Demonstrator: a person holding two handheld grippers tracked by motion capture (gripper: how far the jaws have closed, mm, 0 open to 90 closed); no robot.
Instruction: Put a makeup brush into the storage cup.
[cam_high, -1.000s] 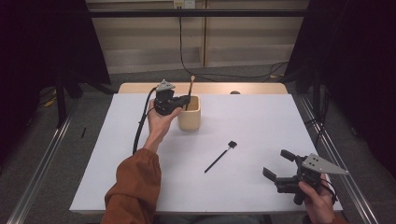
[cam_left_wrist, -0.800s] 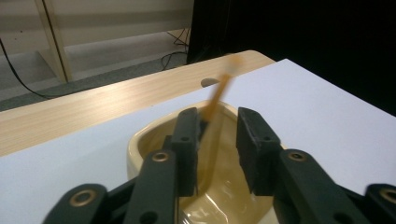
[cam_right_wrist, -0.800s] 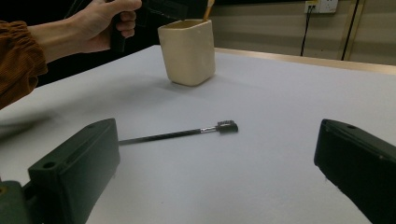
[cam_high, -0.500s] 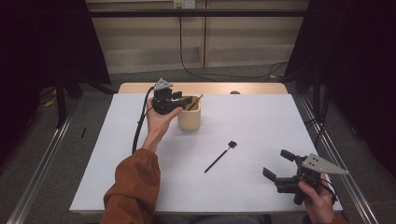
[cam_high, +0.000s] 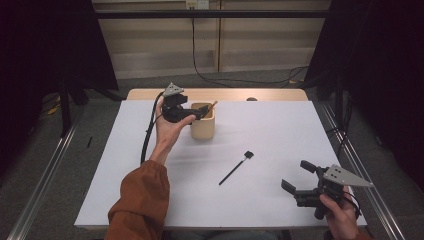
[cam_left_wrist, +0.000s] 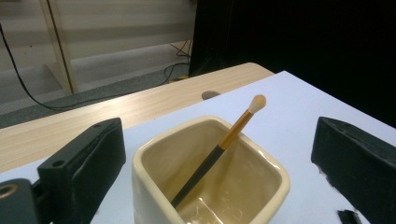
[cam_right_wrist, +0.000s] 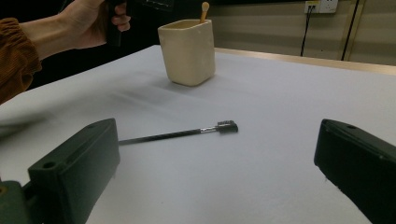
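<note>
Now | left gripper (cam_high: 192, 114): jaws just opened wide, nothing clamped | gold-and-black makeup brush (cam_left_wrist: 219, 148) leaned inside square cream ceramic cup (cam_left_wrist: 210, 186), just below jaws | right gripper (cam_high: 296, 178): held open

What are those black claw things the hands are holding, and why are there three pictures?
A person holds a squeeze tool in each hand, called a gripper. One picture looks down from above: the left gripper hangs by a cream cup, and the right gripper waits near the table's edge. The other two pictures come from small cameras riding on each gripper. A brush with a gold handle leans inside the cup. The left gripper's jaws have just been opening, with nothing pinched. A thin black brush lies on the white table.
</note>
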